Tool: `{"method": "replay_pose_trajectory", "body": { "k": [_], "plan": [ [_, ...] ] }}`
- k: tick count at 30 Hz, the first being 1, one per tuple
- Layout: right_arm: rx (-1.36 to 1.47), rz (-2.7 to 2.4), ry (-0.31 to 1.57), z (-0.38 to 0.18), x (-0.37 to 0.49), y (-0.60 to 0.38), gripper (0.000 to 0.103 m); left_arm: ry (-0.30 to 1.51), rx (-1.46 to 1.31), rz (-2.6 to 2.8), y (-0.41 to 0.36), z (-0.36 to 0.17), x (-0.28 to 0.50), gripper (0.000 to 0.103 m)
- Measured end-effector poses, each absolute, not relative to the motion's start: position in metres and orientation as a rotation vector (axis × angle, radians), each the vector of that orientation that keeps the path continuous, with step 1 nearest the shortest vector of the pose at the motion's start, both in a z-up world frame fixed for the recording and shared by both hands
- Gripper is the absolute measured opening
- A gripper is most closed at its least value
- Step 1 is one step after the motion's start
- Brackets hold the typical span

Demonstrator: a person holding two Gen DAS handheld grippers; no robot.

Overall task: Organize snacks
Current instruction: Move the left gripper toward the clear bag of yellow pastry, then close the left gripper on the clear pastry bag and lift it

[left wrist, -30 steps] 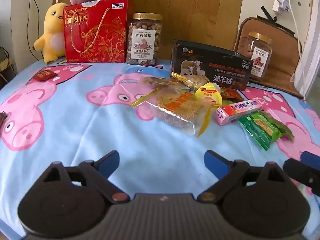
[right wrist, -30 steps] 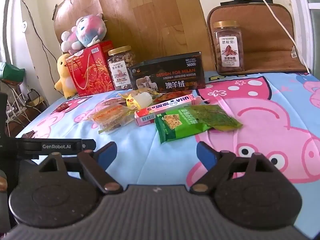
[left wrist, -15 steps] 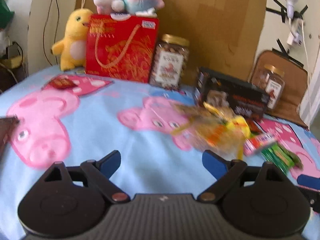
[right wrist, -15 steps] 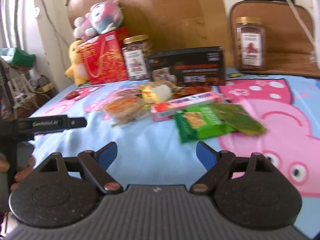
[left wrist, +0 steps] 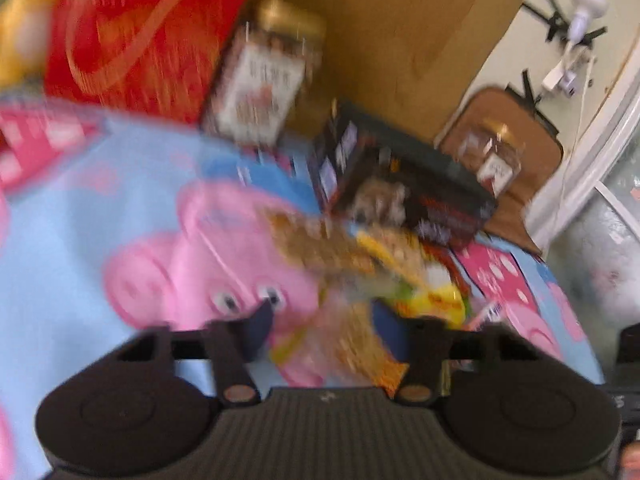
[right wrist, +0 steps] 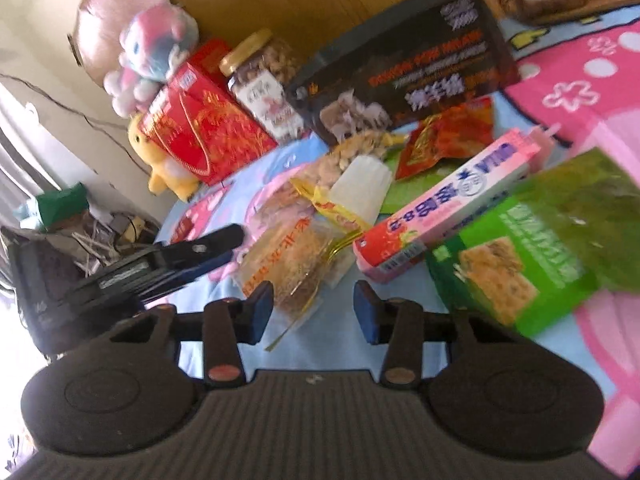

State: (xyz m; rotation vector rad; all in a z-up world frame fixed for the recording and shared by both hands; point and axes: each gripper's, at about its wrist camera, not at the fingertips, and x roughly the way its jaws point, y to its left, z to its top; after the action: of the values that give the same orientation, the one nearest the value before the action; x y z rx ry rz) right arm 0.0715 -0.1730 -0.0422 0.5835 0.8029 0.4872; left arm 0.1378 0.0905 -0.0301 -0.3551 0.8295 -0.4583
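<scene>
Now my right tongs [right wrist: 314, 306] are closing, and the clear packet of golden floss snack [right wrist: 288, 260] lies just ahead, its near corner between the blue fingers, not yet pinched. The pink biscuit box [right wrist: 448, 208] and green cracker packet [right wrist: 512, 264] lie to the right on the pig-print cloth [right wrist: 580, 92]. My left tongs [left wrist: 324, 326] are closing too; the view is blurred, so I cannot tell whether they touch the packet.
</scene>
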Motion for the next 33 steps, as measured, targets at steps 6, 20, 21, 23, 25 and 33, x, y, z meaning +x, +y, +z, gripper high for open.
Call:
{"method": "replay_pose_trajectory", "body": {
  "k": [6,20,21,23,25,33],
  "plan": [
    [0.546,0.532,0.786,-0.035,0.064,-0.171,0.021,0.812,-0.468,-0.466,0.096,-0.03,0.086,0.027],
    [0.51,0.597,0.757,-0.041,0.032,-0.184,0.056,0.773,-0.422,-0.406,0.091,-0.011,0.055,0.079],
    [0.495,0.609,0.752,-0.04,0.031,-0.183,0.058,0.774,-0.409,-0.407,0.089,-0.01,0.057,0.076],
    [0.434,0.631,0.746,-0.038,0.028,-0.174,0.059,0.794,-0.392,-0.405,0.084,-0.015,0.059,0.064],
    [0.343,0.652,0.747,-0.039,0.029,-0.162,0.06,0.846,-0.4,-0.421,0.079,-0.026,0.063,0.04],
    [0.119,0.654,0.601,-0.031,0.021,-0.135,0.046,0.777,-0.411,-0.445,0.08,-0.004,0.053,0.033]
  ]
}}
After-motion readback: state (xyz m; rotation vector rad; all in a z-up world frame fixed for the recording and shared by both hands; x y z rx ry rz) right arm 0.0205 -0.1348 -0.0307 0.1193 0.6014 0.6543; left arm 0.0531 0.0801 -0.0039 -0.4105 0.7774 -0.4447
